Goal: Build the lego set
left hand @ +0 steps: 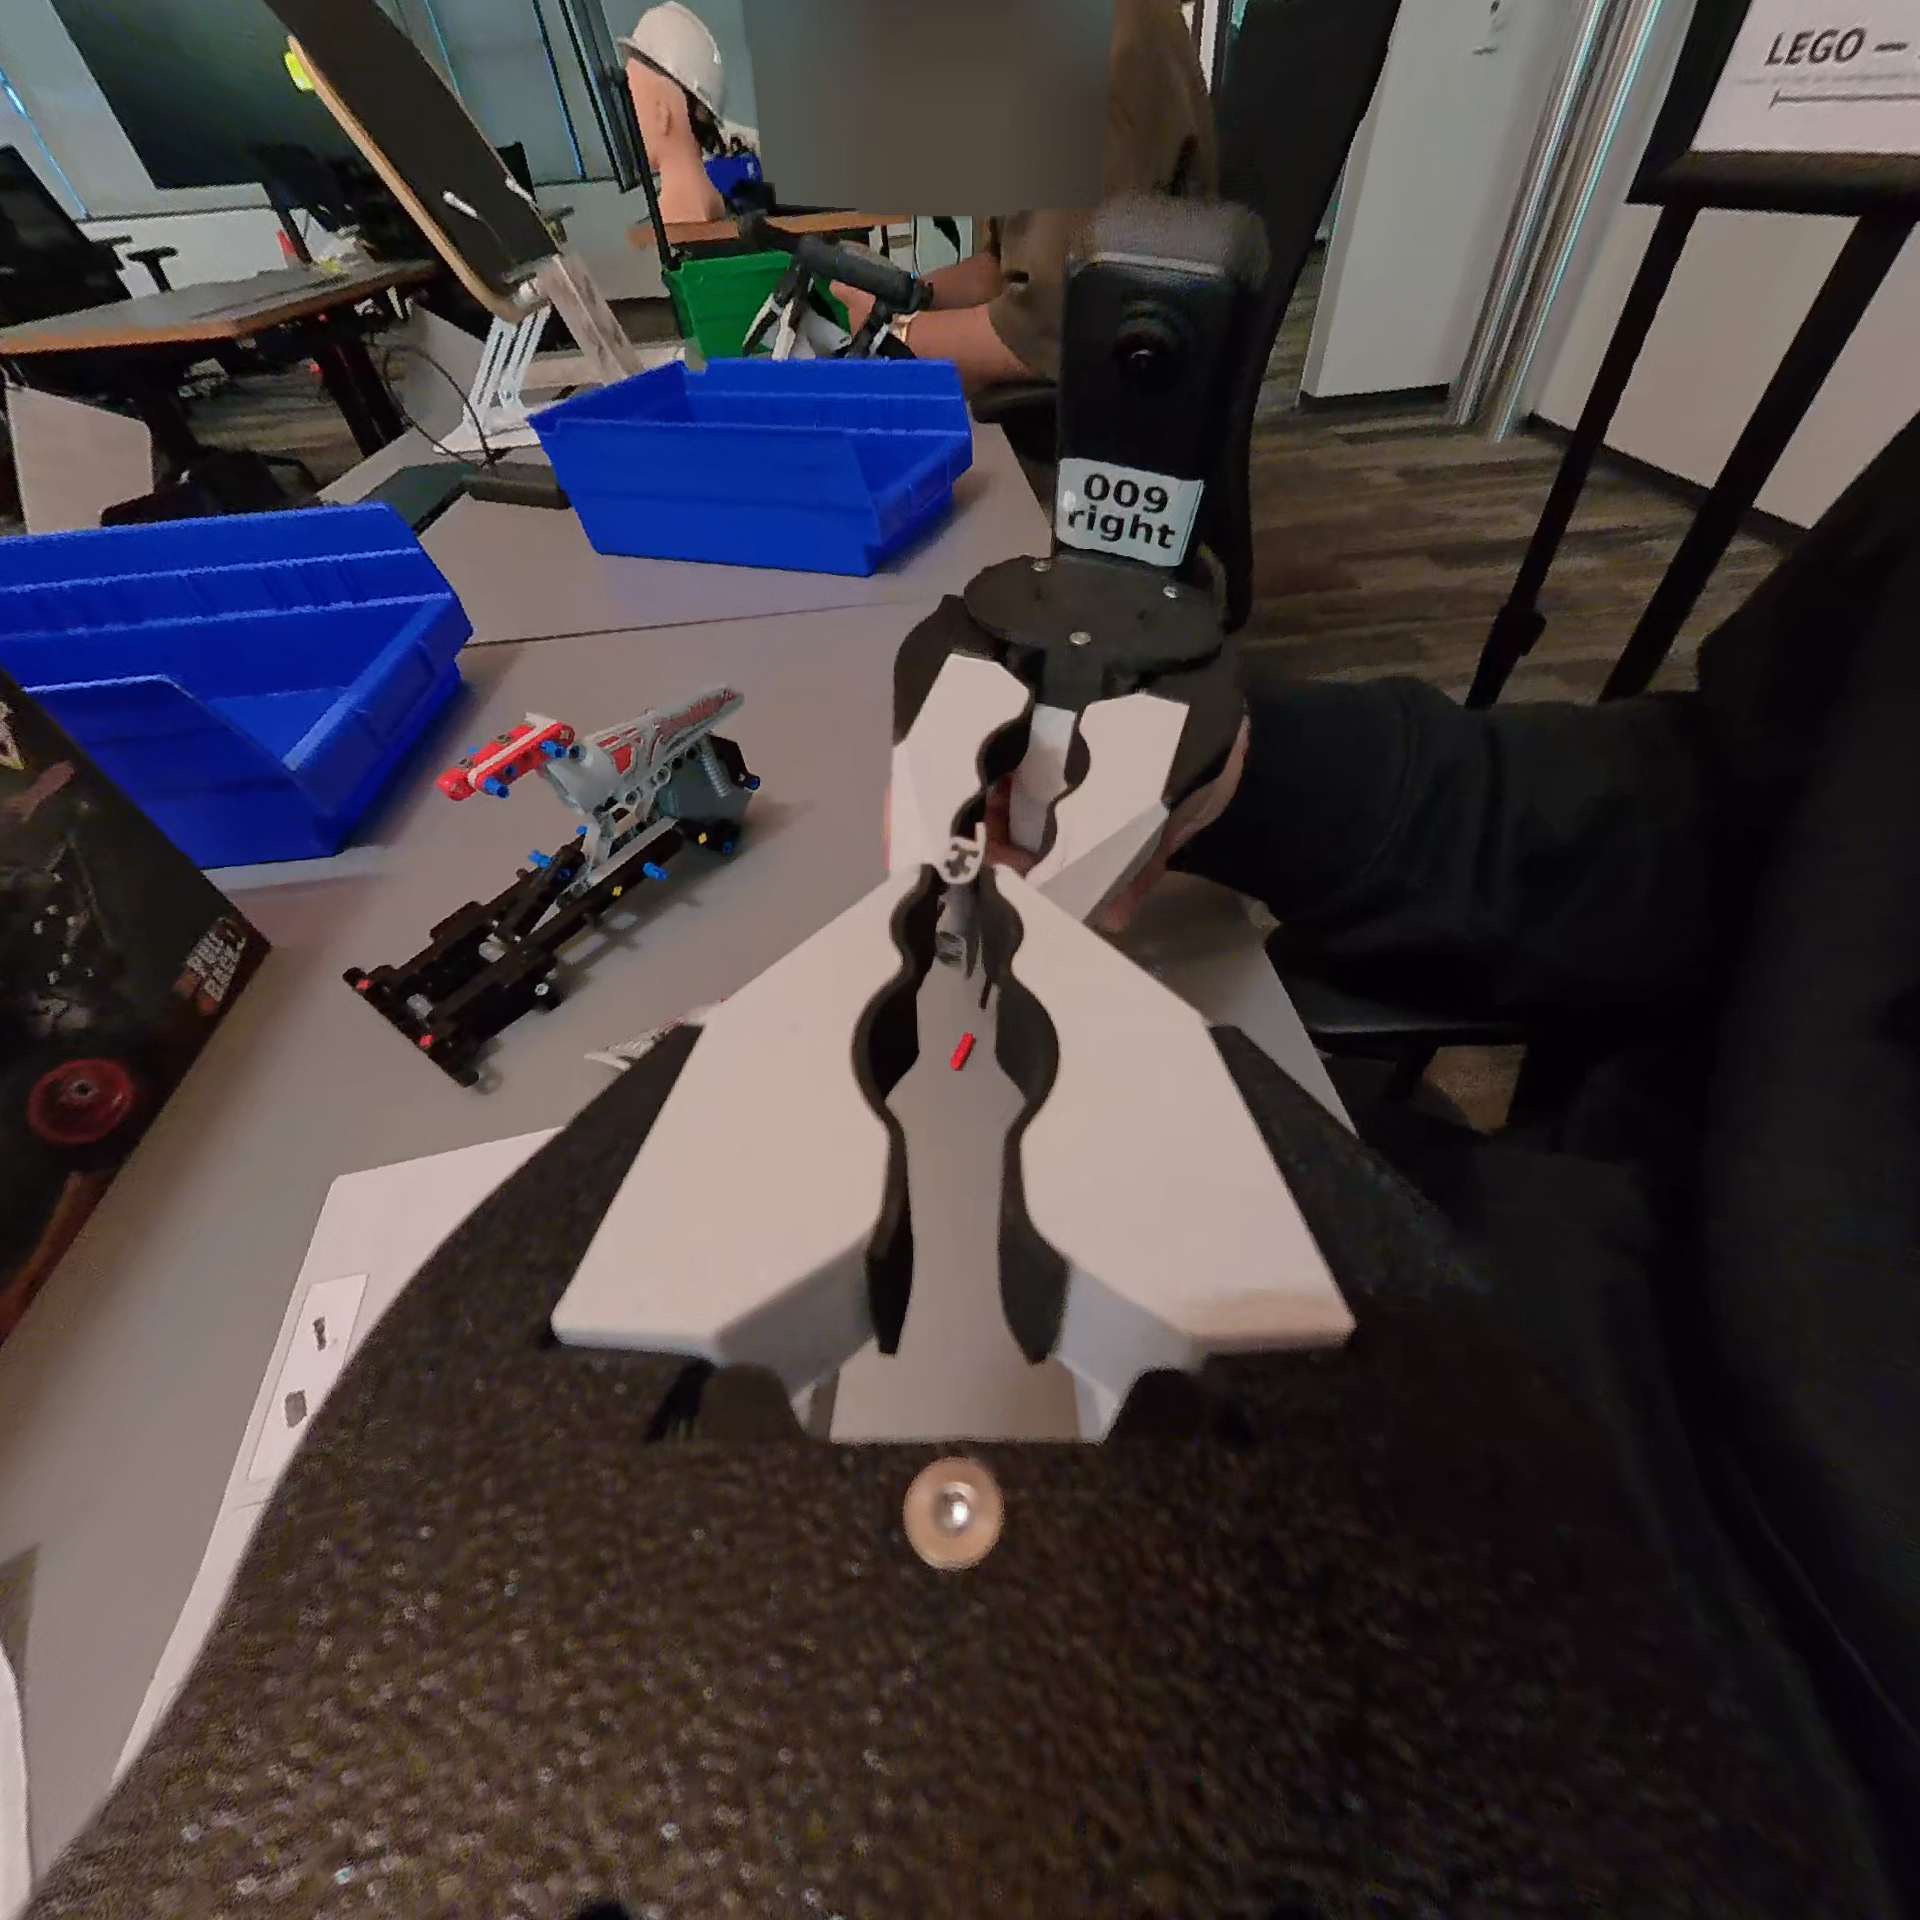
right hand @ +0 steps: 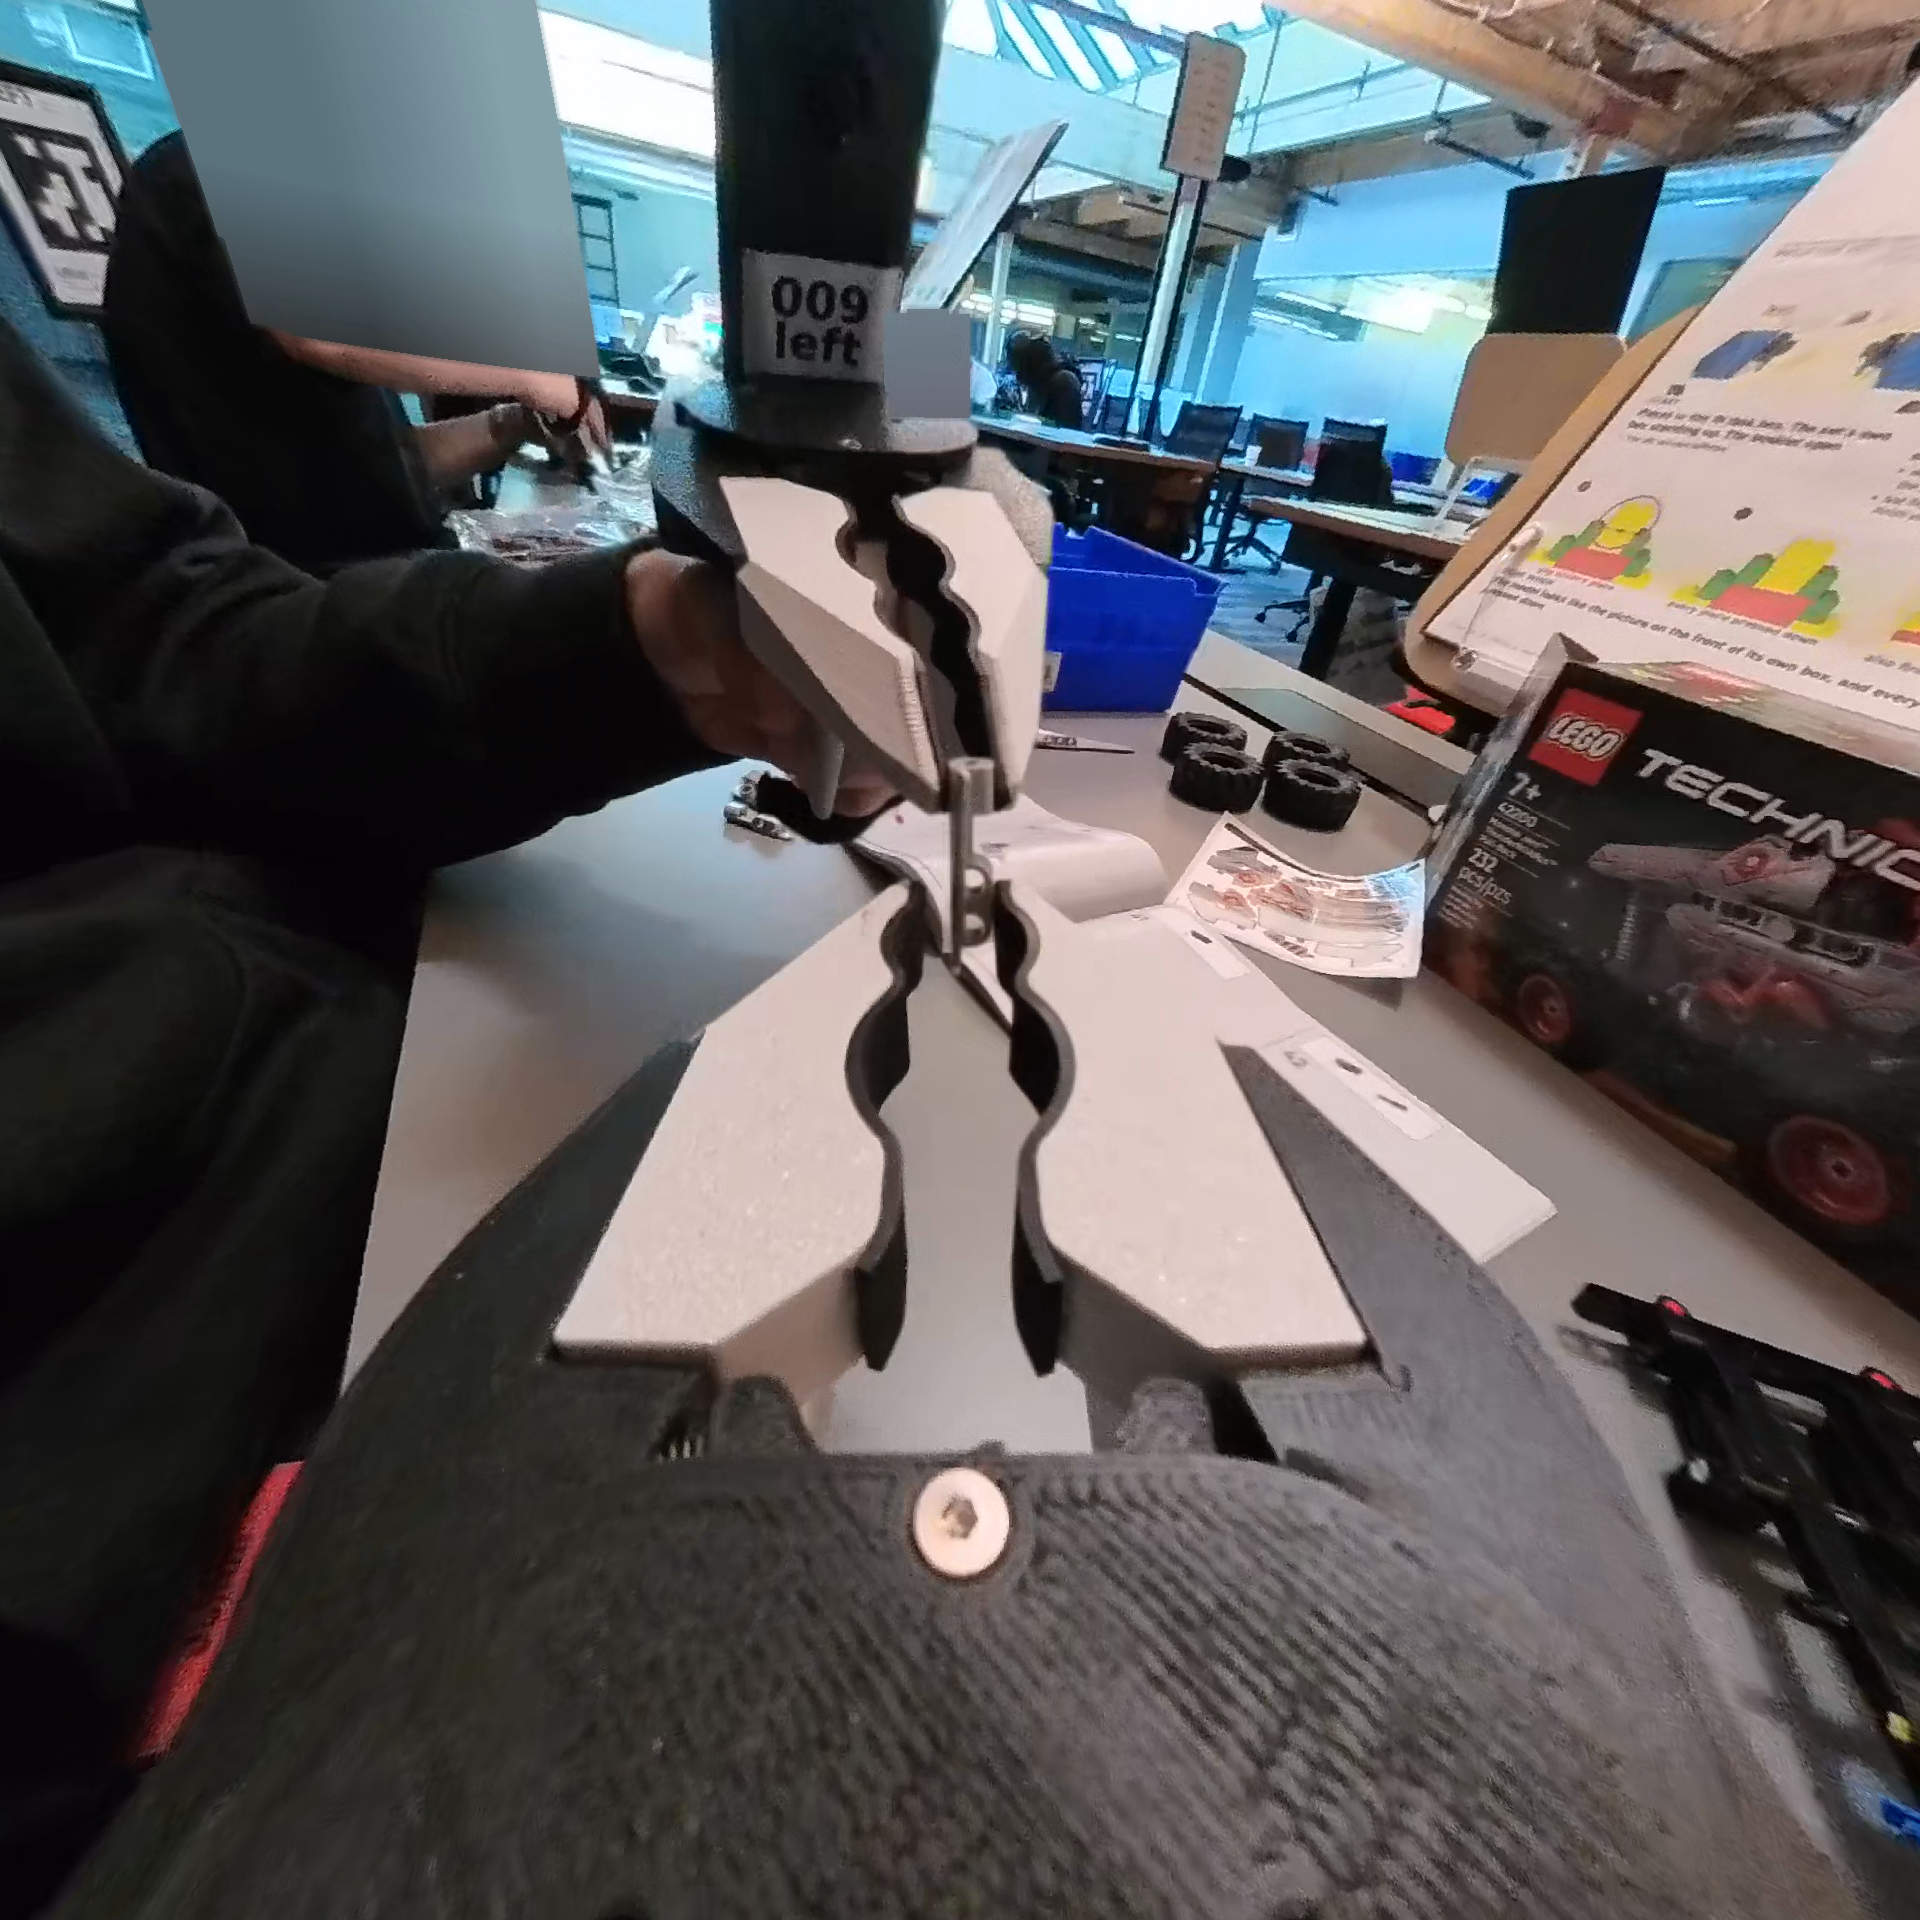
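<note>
Two hand-held grippers pinch slim grey axle (right hand: 961,831).

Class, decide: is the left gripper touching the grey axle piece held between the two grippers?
Touching. The right wrist view shows the left gripper pinching the top of the grey axle piece, no gap visible.

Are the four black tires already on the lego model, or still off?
Still off: the four black tires sit grouped on the table, apart from the lego model.

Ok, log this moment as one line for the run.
stage: mating small parts in air | left gripper: shut on grey axle | right gripper: shut on grey connector | chassis: on table, untouched
</note>
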A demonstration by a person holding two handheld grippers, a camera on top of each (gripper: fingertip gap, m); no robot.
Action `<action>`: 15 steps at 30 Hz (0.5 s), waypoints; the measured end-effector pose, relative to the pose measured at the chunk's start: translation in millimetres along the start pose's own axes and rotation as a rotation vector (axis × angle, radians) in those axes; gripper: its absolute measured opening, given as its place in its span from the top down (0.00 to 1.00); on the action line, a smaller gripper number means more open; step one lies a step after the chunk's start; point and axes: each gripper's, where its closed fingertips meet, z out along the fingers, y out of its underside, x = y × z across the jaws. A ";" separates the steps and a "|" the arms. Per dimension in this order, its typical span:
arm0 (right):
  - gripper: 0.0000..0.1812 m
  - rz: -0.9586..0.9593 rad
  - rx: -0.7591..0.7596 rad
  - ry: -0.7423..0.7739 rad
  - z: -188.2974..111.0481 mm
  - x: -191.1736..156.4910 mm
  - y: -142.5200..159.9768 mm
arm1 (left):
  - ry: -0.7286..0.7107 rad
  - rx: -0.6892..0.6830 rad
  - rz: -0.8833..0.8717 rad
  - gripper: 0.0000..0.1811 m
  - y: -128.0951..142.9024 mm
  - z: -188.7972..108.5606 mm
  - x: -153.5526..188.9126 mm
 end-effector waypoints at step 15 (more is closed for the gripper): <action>0.97 -0.014 -0.047 0.059 3.5 11.3 13.2 | -0.101 -0.084 0.047 0.94 14.1 4.6 -11.4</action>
